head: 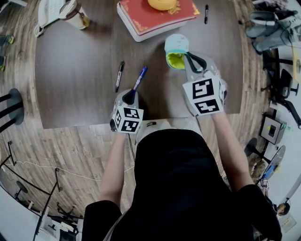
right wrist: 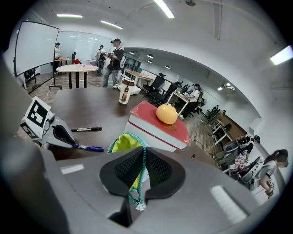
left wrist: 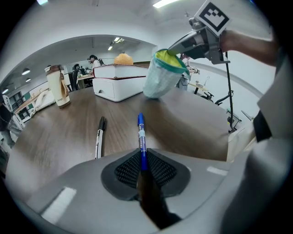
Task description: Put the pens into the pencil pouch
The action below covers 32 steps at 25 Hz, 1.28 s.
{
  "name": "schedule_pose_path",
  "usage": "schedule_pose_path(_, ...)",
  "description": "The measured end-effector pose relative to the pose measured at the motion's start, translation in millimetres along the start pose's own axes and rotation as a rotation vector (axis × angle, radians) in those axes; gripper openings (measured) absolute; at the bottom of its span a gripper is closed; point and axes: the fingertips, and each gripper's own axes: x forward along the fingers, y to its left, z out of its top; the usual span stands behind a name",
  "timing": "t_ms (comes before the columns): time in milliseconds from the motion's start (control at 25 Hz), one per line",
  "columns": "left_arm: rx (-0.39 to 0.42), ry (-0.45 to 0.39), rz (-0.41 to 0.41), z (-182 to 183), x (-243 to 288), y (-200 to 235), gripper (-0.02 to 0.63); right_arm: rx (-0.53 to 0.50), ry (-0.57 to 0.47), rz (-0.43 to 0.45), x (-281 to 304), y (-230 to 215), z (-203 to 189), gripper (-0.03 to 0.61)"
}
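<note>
From the head view, my left tongs (head: pixel 130 96) are pinched on the near end of the blue pen (head: pixel 139 77), which sticks out ahead of them over the dark bench (head: pixel 75 70). A black pen (head: pixel 119 75) lies flat on the bench just left of it, apart from it. My right tongs (head: pixel 190 60) grip the rim of the pencil pouch (head: pixel 177 49), a pale blue bag whose open mouth shows a yellow-green lining. Beyond the pouch lies a red book (head: pixel 155 16) with a round yellow thing (head: pixel 162 4) on top, and another dark pen (head: pixel 206 14) lies to the right of the book.

In the left gripper view, the pads of my left tongs (left wrist: pixel 143 167) press on the blue pen (left wrist: pixel 142 135) from both sides, its far end pointing out over the bench. The black pen (left wrist: pixel 99 137) lies to its left. The pouch (left wrist: pixel 160 75) hangs from my right tongs (left wrist: pixel 176 45) beside the book (left wrist: pixel 119 80); I cannot tell whether its bottom rests on the bench. A cup (left wrist: pixel 58 86) stands far left.

In the right gripper view, my right tongs (right wrist: pixel 139 176) are closed on the pouch's (right wrist: pixel 123 142) teal zip edge, with the mouth gaping beyond the pads. My left tongs (right wrist: pixel 62 137) with the blue pen (right wrist: pixel 89 147) are at the left, near the pouch
</note>
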Motion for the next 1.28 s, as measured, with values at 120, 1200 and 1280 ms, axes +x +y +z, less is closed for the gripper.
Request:
schedule_pose_path(120,-0.007,-0.008,-0.005,3,-2,1,0.034,0.001,-0.001,0.0,2,0,1,0.025)
schedule_pose_path(1200,-0.02,-0.225,-0.042,82,-78,-18,0.034,0.025,-0.027,-0.002,3,4,7,0.025)
schedule_pose_path(1280,-0.016,-0.251,-0.038,89,-87,-19,0.034,0.027,-0.029,-0.003,2,4,7,0.025)
